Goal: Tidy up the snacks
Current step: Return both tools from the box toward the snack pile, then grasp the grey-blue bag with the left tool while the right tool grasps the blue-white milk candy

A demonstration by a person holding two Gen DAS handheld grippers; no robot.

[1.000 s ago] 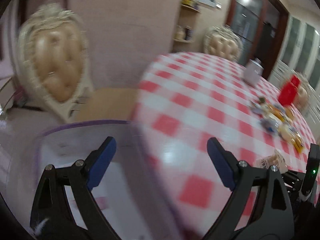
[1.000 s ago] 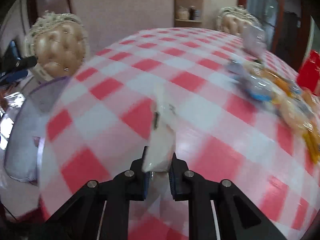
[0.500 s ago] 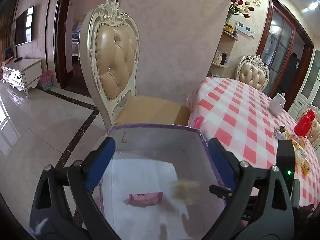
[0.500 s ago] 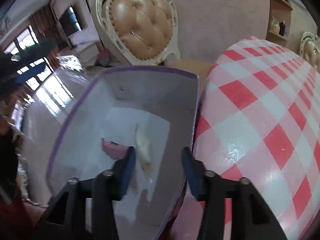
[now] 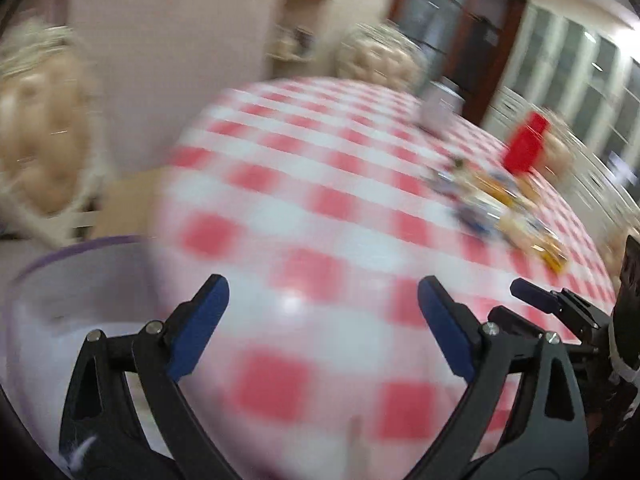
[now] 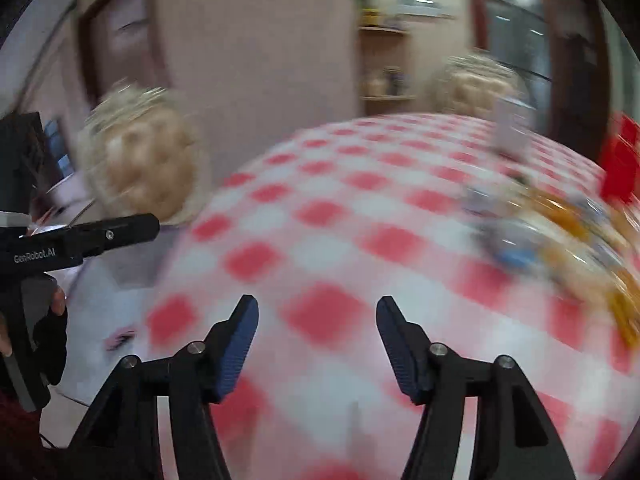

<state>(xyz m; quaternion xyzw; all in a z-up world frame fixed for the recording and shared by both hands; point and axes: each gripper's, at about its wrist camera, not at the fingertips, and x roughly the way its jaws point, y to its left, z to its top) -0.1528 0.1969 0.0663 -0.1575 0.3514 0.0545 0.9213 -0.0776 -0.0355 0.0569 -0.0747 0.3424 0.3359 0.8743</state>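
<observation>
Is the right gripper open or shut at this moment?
Open. The right gripper has its blue pads wide apart, with only the checked tablecloth between them.

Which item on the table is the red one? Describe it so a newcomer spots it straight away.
Start from the round table with its red-and-white checked cloth. Follow its far right side to the blurred heap of snacks. Just behind the heap stands the red item, the only tall, solid red thing there; blur hides what it is.

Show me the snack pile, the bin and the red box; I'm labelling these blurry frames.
snack pile (image 6: 560,236): right wrist view, on the blurred wrappers in its middle.
bin (image 5: 80,280): left wrist view, on its pale inner wall below the purple rim.
red box (image 5: 526,146): left wrist view, on its front face.
</observation>
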